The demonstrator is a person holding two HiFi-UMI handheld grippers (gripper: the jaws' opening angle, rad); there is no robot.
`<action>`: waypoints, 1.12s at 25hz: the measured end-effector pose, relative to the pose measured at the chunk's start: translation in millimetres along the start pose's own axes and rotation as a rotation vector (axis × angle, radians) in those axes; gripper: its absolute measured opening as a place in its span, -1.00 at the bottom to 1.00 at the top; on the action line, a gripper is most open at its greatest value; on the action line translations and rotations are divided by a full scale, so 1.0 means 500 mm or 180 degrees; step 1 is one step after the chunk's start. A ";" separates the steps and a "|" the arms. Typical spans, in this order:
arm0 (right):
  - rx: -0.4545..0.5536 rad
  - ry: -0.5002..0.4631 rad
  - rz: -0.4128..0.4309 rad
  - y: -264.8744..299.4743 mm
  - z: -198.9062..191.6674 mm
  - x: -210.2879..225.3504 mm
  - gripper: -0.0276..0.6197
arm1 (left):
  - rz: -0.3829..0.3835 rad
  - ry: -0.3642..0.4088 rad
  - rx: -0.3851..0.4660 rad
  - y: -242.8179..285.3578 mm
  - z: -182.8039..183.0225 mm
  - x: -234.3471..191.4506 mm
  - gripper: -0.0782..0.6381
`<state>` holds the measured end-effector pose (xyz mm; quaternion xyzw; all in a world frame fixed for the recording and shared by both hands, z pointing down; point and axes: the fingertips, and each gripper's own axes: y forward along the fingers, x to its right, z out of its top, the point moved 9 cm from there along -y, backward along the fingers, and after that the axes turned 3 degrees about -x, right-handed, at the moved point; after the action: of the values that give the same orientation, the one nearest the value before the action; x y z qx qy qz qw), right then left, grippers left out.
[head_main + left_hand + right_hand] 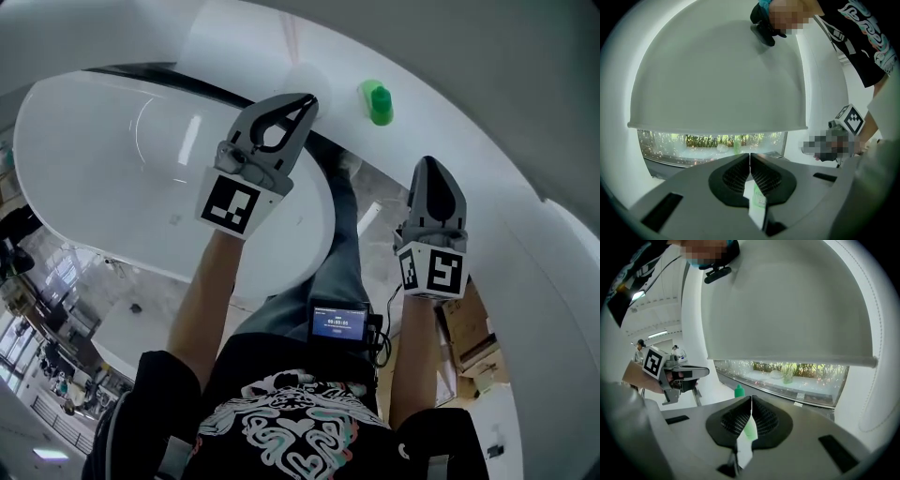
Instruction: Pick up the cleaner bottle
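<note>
A green-capped cleaner bottle [378,102] stands upright on a curved white ledge [487,178] in a bright, white-walled room. To the bottle's left, a large white oval basin [112,169] fills much of the head view. Beyond the bottle, a low strip of window [787,373] shows greenery under a broad white canopy [787,301]. What the bottle holds cannot be told.

Both tools hang short of the bottle and clear of it: the left gripper [307,101] is just to its left, the right gripper [429,165] nearer the person and to its right. Each has its jaws pressed together on nothing. A small lit screen [339,322] sits at the person's waist — well back from the bottle.
</note>
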<state>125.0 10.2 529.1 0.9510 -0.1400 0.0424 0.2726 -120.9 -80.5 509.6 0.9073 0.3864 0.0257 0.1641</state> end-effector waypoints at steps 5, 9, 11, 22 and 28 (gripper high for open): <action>-0.0019 0.0019 -0.0001 0.022 -0.039 0.009 -0.83 | -0.0155 0.0044 0.0001 0.020 -0.035 -0.005 -0.73; -0.0005 0.0033 0.0055 0.028 -0.060 0.015 -0.83 | -0.0334 0.0059 -0.0031 0.036 -0.063 -0.006 -0.73; -0.0030 -0.0013 0.0077 0.028 -0.067 0.019 -0.83 | -0.0417 0.0115 -0.0064 0.047 -0.077 -0.010 -0.73; -0.0216 -0.0019 0.0042 0.055 -0.126 0.031 -0.83 | -0.1059 0.0426 -0.0205 0.126 -0.136 -0.039 -0.73; -0.0208 0.0025 0.0062 0.068 -0.126 0.028 -0.83 | -0.1604 0.0993 -0.0610 0.182 -0.161 -0.044 -0.49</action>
<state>128.3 12.7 602.0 0.9400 -0.1495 0.0442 0.3036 -87.2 -132.7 616.4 0.7484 0.6155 0.1595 0.1889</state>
